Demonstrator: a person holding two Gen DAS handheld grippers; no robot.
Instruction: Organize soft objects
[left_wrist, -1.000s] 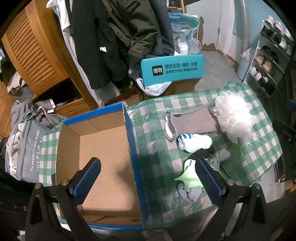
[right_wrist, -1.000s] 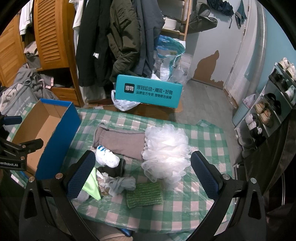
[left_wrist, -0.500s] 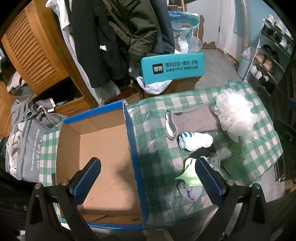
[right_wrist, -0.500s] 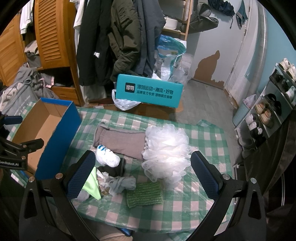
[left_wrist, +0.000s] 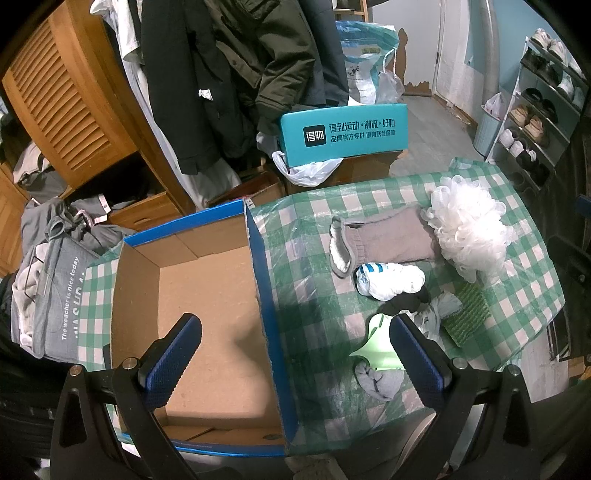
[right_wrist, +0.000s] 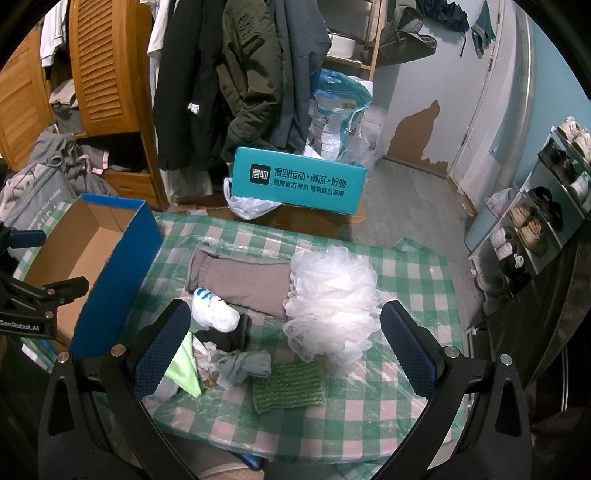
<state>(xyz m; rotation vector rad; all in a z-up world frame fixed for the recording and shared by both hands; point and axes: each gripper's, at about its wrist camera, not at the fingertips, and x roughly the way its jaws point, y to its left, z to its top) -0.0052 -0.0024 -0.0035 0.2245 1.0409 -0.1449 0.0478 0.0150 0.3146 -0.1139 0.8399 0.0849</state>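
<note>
Both grippers hover above tabletop, nothing grasped. Left gripper jaws spread wide, straddling right wall of empty box, my guess: staging drop spot. Right gripper jaws spread wide over pile: mesh puff, grey sleeve, white sock, green pad. Crumpled bits under left jaw overlap, hard to separate. Box near corner hidden behind gripper frame.

A home entryway: hanging coats, shoe rack, wooden wardrobe

Soft items heaped beside open box
</note>
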